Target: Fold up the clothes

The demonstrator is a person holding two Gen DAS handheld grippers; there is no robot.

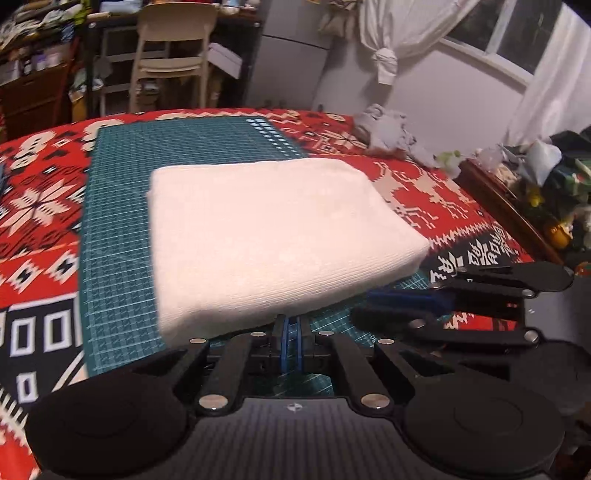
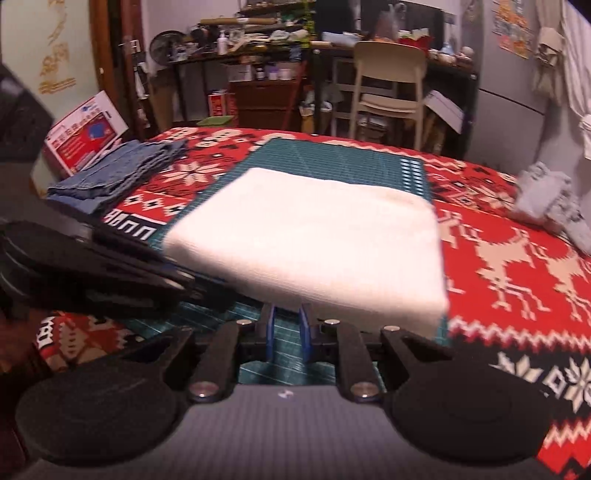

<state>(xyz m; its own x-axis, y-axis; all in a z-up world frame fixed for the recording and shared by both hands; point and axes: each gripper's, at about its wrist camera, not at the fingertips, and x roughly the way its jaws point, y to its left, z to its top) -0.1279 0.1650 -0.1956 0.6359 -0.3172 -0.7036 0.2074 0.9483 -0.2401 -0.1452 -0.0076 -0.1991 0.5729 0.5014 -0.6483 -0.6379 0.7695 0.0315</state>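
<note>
Already the white garment (image 1: pixel 266 236) is seen folded into a thick rectangle on the green mat (image 1: pixel 122 236) of the desk (image 1: pixel 40 206), its near edge met by the left gripper (image 1: pixel 291 334) and right gripper (image 2: pixel 288 325), both narrowed with nothing visibly pinched, while a crumpled grey garment (image 2: pixel 550 203) at the far right is judged still unfolded.

A cream chair (image 2: pixel 388 79) fronts cluttered shelves (image 2: pixel 240 44) (tied white curtain (image 1: pixel 384 59) by the window (image 1: pixel 517 33)).
</note>
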